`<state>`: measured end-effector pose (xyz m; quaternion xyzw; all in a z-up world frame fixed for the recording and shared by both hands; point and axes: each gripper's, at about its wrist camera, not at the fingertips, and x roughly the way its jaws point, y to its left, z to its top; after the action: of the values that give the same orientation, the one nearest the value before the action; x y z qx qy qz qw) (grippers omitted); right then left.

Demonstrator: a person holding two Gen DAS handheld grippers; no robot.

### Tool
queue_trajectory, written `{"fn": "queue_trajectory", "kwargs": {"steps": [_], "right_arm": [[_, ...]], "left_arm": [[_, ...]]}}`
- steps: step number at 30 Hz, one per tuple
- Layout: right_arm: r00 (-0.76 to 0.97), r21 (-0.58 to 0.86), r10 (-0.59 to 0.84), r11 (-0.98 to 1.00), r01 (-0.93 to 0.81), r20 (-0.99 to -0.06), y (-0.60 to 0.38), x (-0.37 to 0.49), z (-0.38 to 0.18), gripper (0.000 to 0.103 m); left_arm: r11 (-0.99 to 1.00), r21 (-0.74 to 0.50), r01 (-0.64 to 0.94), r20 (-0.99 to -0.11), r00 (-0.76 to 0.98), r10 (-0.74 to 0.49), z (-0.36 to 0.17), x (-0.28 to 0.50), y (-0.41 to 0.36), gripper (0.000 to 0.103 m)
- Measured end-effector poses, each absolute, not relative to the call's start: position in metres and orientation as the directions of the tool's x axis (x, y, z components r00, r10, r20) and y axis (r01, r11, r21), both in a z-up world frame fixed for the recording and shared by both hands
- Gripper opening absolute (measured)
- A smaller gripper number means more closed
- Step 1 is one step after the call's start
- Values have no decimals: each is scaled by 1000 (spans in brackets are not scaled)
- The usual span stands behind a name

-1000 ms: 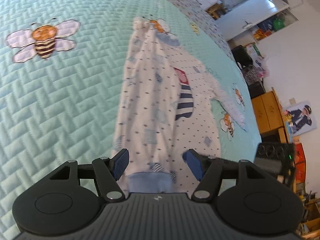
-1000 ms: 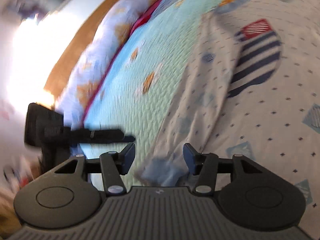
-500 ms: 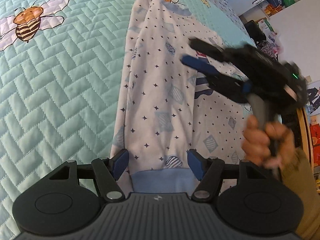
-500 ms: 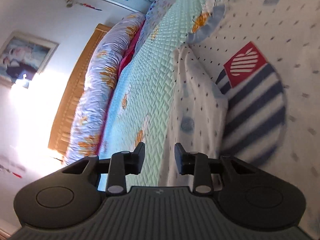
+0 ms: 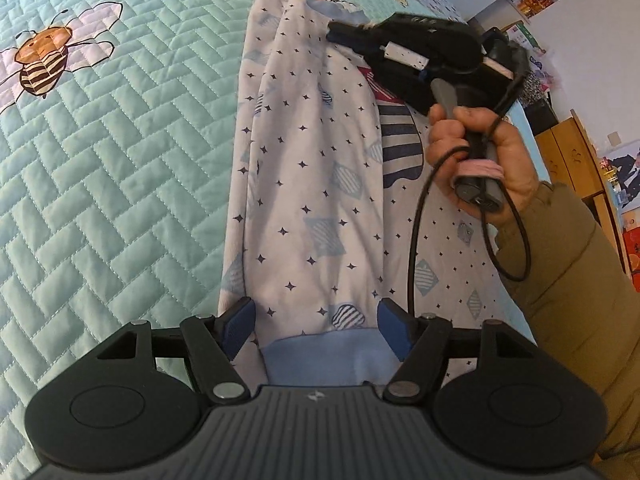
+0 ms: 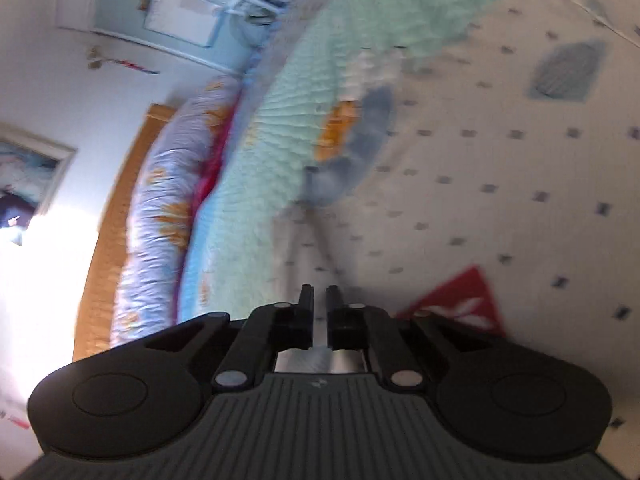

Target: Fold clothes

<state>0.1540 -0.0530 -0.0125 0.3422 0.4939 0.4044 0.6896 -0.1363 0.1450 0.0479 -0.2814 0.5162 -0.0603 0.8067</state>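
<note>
Surface: bed with a quilted mint bedspread (image 5: pixel 120 200) printed with bees; pillow roll and wooden headboard beyond.
Garment: white patterned top (image 5: pixel 316 200) lies flat on the bedspread, one sleeve folded lengthwise over the body, pale blue cuff (image 5: pixel 320 356) nearest the left camera.
Left tongs (image 5: pixel 316 324): wide, jaws either side of the cuff end, pads not pressing.
Right tongs (image 6: pixel 319 308): closing, nearly shut, at the neck and shoulder area; whether cloth is pinched cannot be told through the blur.
Handling: judged light, limp, prone to creasing and sliding.
Hold points: cuff and shoulder seam, lifted together.
</note>
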Motion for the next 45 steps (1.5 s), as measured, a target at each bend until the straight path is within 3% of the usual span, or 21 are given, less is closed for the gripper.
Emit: {"fn": "queue_trajectory", "kwargs": {"steps": [3, 5, 9, 12, 16, 21, 23, 25, 27, 30, 41, 45], "right_arm": [[118, 875, 919, 395, -281, -377, -46, 145, -3, 10], [83, 860, 913, 405, -311, -400, -38, 144, -3, 17], [44, 847, 903, 418, -328, -428, -14, 159, -8, 17], [43, 835, 888, 447, -321, -458, 0, 173, -15, 14], [93, 809, 869, 487, -328, -486, 12, 193, -16, 0], [216, 805, 847, 529, -268, -485, 11, 211, -16, 0], [252, 805, 851, 520, -286, -461, 5, 203, -5, 15], [227, 816, 874, 483, -318, -430, 0, 188, 4, 19], [177, 827, 893, 451, -336, -414, -3, 176, 8, 19], [110, 799, 878, 471, -374, -466, 3, 166, 4, 20], [165, 761, 842, 536, -366, -514, 27, 208, -12, 17], [199, 793, 859, 513, -328, -473, 22, 210, -10, 18]], "left_arm": [[846, -508, -164, -791, 478, -382, 57, -135, 143, 70], [856, -498, -138, -783, 496, -375, 65, -133, 140, 70], [851, -506, -143, -779, 500, -379, 61, -122, 142, 70], [849, -500, -167, -792, 485, -371, 50, -113, 145, 70], [840, -520, -158, -777, 496, -387, 46, -114, 146, 70], [840, -519, -159, -776, 499, -385, 46, -116, 145, 70], [836, -523, -164, -775, 500, -387, 46, -117, 146, 70], [836, -522, -166, -776, 500, -385, 46, -117, 145, 70], [839, -519, -164, -777, 500, -383, 45, -117, 145, 71], [842, -514, -162, -779, 500, -379, 45, -118, 143, 73], [850, -505, -151, -780, 502, -373, 45, -118, 141, 75], [845, -512, -157, -778, 502, -378, 44, -121, 143, 75]]}}
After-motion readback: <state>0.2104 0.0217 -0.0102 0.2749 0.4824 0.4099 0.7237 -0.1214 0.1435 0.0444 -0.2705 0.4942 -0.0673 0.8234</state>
